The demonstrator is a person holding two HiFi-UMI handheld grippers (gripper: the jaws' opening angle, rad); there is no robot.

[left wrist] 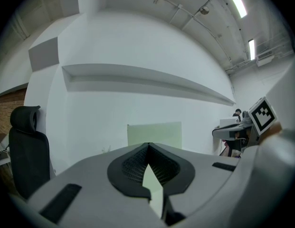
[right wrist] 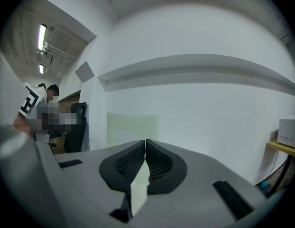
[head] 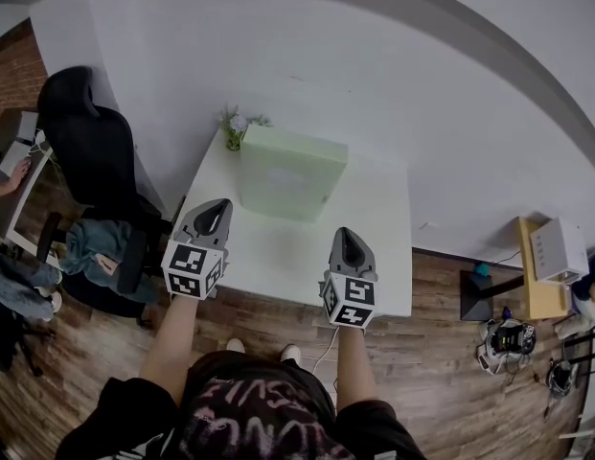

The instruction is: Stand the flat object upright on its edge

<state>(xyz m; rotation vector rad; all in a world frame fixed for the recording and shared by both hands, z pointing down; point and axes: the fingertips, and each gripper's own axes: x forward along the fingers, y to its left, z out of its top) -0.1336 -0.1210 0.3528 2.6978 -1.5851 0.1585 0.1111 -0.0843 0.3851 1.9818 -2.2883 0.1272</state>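
Observation:
A pale green flat box (head: pixel 290 172) stands upright on its long edge at the back of the white table (head: pixel 385 262), its broad face toward me. It shows as a pale green panel (left wrist: pixel 154 134) in the left gripper view and as a panel (right wrist: pixel 132 130) in the right gripper view. My left gripper (head: pixel 216 209) hovers at the table's front left, shut and empty, well short of the box. My right gripper (head: pixel 344 240) hovers at the front right, also shut and empty. In both gripper views the jaws meet tip to tip with nothing between them.
A small potted plant (head: pixel 237 125) sits at the table's back left corner, beside the box. A black office chair (head: pixel 91 156) with clothes stands left of the table. A wooden side table (head: pixel 533 286) with a white device and cables on the floor lie to the right.

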